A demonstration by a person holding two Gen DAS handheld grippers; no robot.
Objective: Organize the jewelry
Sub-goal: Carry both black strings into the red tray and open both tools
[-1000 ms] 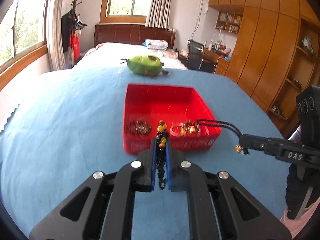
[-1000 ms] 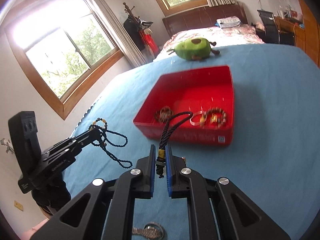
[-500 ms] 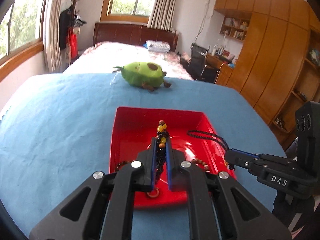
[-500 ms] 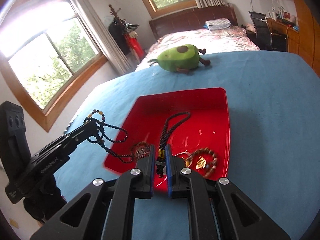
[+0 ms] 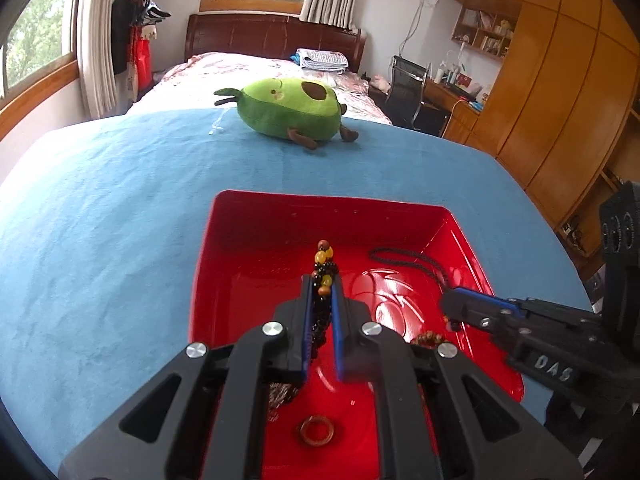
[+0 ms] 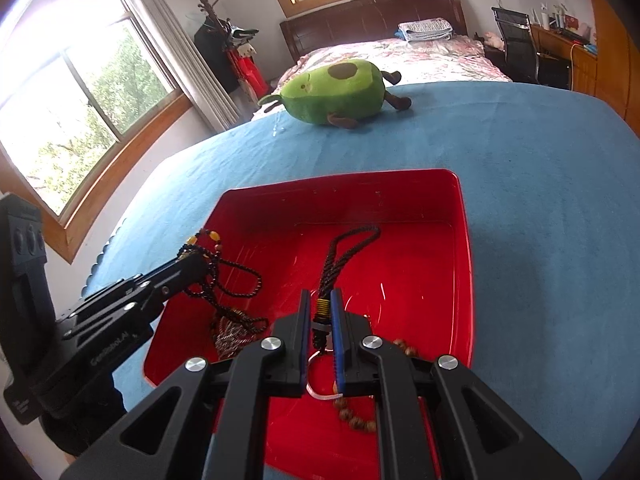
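Fingers [image 5: 308,308] on glossy beaded necklace [image 5: 325,258]

Both grippers are black with blue pads [image 5: 306,312] and shiny round silver screws [image 5: 272,329]. The right gripper [image 5: 450,314] has white letters "DAS".

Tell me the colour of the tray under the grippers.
Glossy red tray, seen best in the right wrist view.

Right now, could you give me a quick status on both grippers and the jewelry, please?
Left gripper shut on beaded necklace. Right gripper shut on braided cord. Both over red tray. Nothing in the way.
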